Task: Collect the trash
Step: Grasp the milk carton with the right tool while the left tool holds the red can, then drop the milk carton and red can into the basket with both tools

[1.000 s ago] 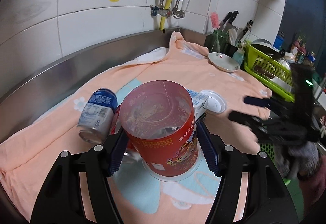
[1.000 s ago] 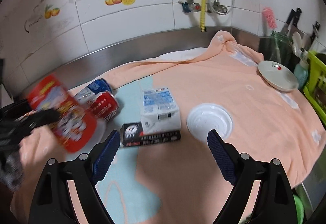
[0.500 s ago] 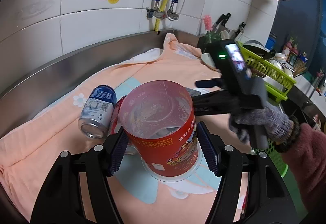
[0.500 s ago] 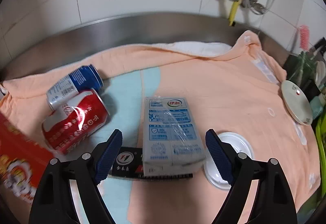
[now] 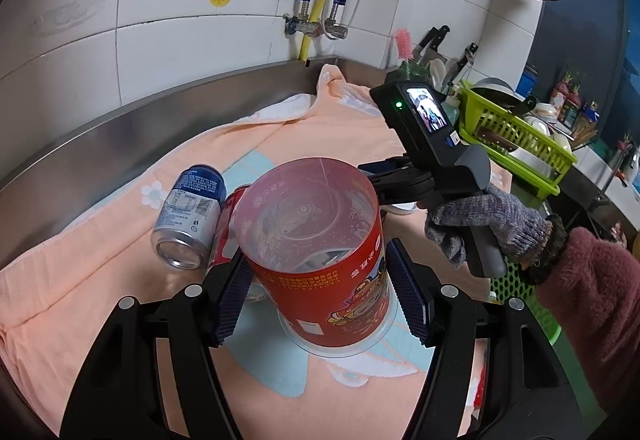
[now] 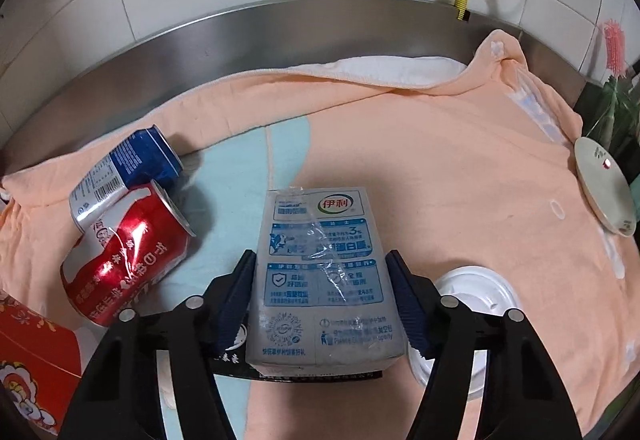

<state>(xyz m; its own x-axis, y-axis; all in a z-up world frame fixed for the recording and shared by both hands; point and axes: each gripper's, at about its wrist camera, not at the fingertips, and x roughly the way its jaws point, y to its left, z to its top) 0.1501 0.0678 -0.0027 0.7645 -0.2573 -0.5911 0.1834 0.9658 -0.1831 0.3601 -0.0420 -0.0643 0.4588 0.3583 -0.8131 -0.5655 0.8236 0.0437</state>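
Right gripper [image 6: 322,296] straddles the milk carton [image 6: 322,280] mid-towel, jaws closing, pads not yet clearly pressing; carton's long axis runs along my fingers. Left gripper [image 5: 320,296] clamps the red tub [image 5: 320,260].

Two black hand-held grippers, one gloved hand in sight

Each gripper [image 5: 320,296] [image 6: 324,304] has matte black arms with silver screw heads and ribbed dark-blue pads [image 6: 408,304]. The right unit carries a small lit screen and a green light; its hand [image 5: 484,224] wears a grey-purple knit glove and fuzzy maroon sleeve [image 5: 588,304].
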